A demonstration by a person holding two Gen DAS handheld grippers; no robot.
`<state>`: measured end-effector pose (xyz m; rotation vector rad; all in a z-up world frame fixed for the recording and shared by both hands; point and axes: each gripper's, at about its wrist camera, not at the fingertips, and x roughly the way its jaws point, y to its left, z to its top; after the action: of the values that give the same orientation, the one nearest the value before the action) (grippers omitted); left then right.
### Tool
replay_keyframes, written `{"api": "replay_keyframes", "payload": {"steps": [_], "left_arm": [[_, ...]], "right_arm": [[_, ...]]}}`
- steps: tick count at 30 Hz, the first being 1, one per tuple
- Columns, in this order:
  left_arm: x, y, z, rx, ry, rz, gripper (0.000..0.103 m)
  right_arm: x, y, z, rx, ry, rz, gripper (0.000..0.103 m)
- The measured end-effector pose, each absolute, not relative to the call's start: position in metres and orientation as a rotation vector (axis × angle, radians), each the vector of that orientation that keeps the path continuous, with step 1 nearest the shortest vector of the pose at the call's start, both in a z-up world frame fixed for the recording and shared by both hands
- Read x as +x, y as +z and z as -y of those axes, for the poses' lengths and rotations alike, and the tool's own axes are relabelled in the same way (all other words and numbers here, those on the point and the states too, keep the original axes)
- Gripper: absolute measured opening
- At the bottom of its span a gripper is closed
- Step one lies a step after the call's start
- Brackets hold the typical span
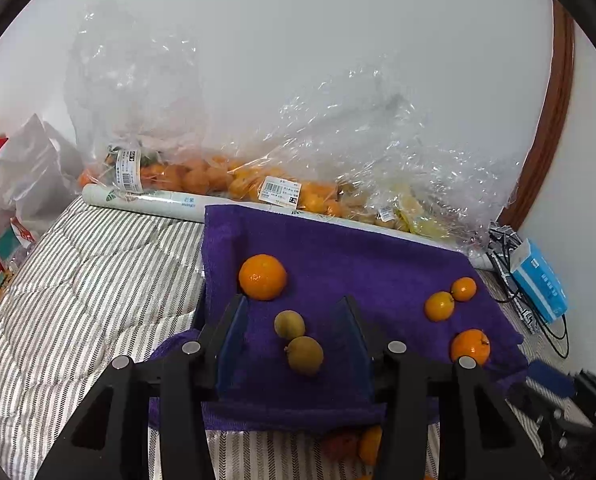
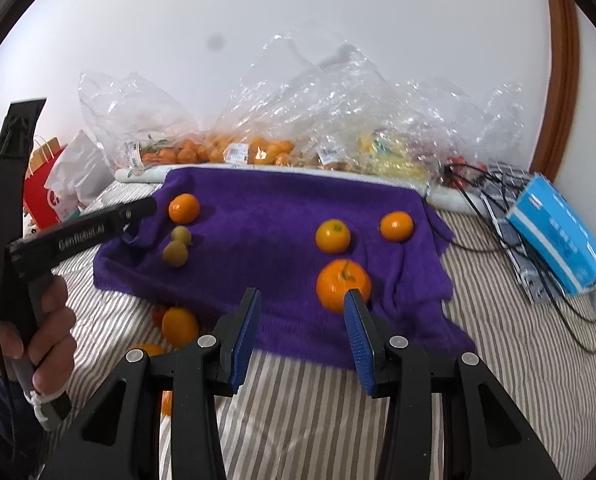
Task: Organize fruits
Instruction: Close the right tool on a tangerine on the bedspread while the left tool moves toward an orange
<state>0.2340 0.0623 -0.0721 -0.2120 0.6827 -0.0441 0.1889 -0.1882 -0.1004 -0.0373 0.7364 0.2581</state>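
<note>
Jaws spread and empty on both grippers: left gripper above 2 green fruits on the purple towel, right gripper near a large orange; round, firm, likely to roll, best pinched across the middle

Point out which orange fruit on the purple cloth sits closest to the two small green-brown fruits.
The large orange at the purple cloth's left edge, just above the two green-brown fruits. The other three orange fruits cluster apart on the cloth's right side.
</note>
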Motion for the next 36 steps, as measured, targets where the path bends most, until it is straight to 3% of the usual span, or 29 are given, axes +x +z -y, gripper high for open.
{"api": "replay_keyframes", "payload": {"steps": [15, 36], "left_arm": [[0.186, -0.091, -0.096, -0.14, 0.04, -0.722, 0.046], [0.167, -0.108, -0.113, -0.181, 0.04, -0.803, 0.046]], "right_arm": [[0.145, -0.123, 0.187, 0.055, 0.289, -0.816, 0.043], [0.142, -0.151, 0.108, -0.121, 0.392, -0.836, 0.044]]}}
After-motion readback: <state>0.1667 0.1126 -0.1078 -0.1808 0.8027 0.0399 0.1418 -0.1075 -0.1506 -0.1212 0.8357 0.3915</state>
